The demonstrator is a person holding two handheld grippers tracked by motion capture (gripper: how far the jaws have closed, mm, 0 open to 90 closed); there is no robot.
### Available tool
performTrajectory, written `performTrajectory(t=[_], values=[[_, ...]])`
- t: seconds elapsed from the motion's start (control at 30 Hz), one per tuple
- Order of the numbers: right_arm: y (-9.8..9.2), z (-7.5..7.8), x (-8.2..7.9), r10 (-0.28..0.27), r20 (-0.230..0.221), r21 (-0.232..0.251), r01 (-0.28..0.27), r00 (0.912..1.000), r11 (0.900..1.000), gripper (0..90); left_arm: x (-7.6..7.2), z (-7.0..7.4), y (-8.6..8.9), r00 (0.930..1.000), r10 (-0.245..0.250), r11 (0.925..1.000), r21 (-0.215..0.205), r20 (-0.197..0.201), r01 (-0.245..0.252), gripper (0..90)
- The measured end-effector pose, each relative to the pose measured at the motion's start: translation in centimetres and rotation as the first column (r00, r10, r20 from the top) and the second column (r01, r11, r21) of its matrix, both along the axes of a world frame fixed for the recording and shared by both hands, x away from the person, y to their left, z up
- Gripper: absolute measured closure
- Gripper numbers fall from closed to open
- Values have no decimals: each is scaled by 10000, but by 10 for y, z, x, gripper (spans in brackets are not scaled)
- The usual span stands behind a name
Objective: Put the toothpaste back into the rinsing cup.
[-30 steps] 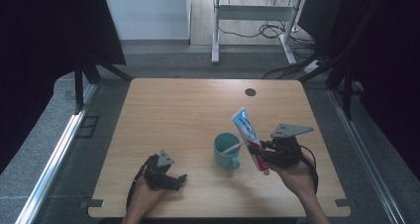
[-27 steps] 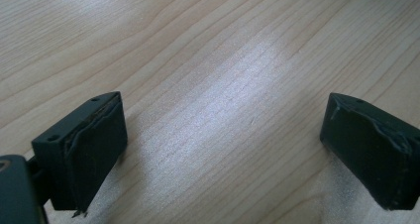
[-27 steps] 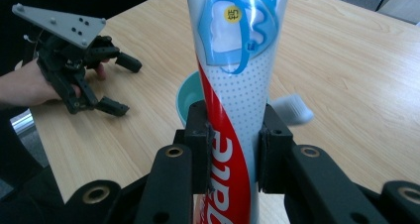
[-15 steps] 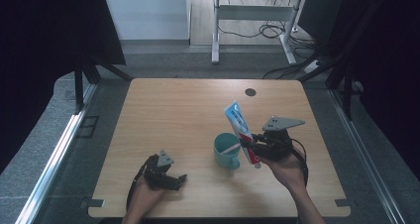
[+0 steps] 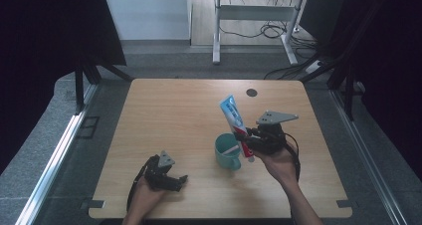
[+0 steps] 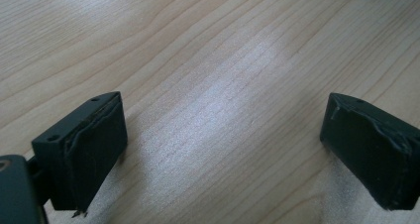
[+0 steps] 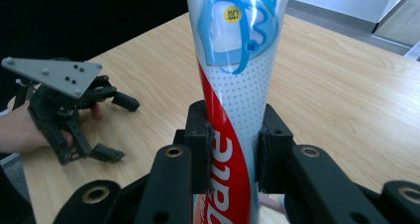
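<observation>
A blue, white and red toothpaste tube [image 5: 232, 112] stands nearly upright, leaning a little left, in my right gripper [image 5: 247, 143]. In the right gripper view the pads [image 7: 200, 144] press on the tube [image 7: 233, 80] near its red lower part, and the flat end points up. The tube's lower end hangs just right of a teal mug [image 5: 227, 153] on the wooden table [image 5: 174, 115]. Something pale lies inside the mug. My left gripper [image 5: 177, 179] rests at the table's near left, its jaws wide apart over bare wood [image 6: 223, 154]. It also appears in the right gripper view as the left gripper [image 7: 116, 129].
A small dark round cap [image 5: 252, 92] sits in the tabletop at the back right. Beyond the table's far edge stand a white desk frame [image 5: 217, 36] and loose cables [image 5: 271, 32] on the floor. Dark curtains close off both sides.
My right gripper has carried the toothpaste tube leftwards, from right of the mug to close beside its right rim. The left gripper has stayed where it was.
</observation>
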State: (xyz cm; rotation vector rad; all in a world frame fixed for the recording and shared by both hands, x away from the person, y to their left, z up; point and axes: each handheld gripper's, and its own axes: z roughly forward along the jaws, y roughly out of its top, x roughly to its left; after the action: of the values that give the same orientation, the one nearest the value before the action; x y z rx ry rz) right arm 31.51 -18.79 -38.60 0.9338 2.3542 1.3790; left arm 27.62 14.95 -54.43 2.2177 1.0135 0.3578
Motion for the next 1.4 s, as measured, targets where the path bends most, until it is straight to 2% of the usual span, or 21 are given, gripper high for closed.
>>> performTrajectory(t=[0.5,0.73,0.93,1.4], values=[[19,-4,15,-160,200,130,157,9997,9998,714,0,0,0,10000,-2,10000,-14,2,2,41],[31,-6,21,-249,406,-11,250,9989,9997,713,0,0,0,10000,1,10000,-18,15,-1,40],[41,-14,28,-364,402,57,362,9985,9993,713,0,0,0,10000,-2,10000,-10,11,2,40],[47,-31,34,-551,246,56,550,9982,9985,711,0,0,0,10000,1,10000,13,18,-1,40]])
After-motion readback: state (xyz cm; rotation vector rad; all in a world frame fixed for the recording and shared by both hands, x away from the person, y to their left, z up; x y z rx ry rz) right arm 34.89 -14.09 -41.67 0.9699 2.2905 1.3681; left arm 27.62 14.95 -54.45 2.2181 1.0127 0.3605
